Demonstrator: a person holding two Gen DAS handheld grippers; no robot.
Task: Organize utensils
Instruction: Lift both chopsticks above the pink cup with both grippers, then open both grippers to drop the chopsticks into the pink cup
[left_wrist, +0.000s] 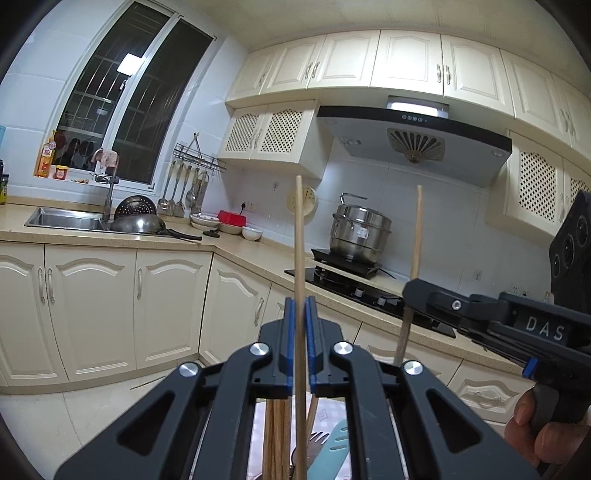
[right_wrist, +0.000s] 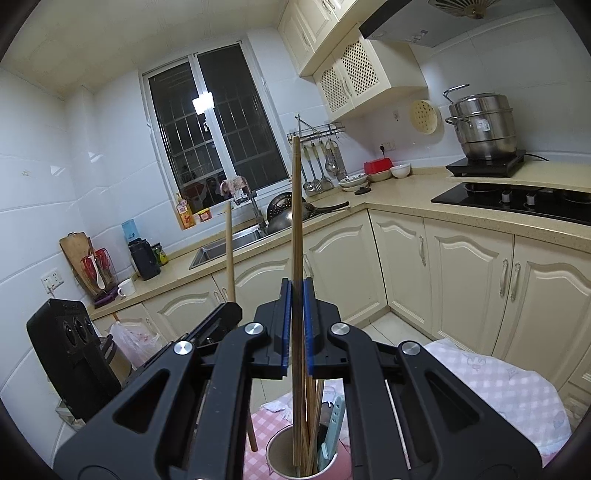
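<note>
Two pale wooden chopsticks stand nearly upright, one (left_wrist: 300, 280) clamped in the left jaws, the other (right_wrist: 296, 258) in the right. Below, a cup (right_wrist: 275, 458) holds more chopsticks, a fork (left_wrist: 318, 439) and a light-blue utensil (right_wrist: 332, 428).

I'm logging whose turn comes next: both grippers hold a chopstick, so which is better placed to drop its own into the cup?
Likely right. The right gripper holds its chopstick upright with the lower end already inside the cup. The left gripper holds a chopstick whose lower end hangs outside the cup.
</note>
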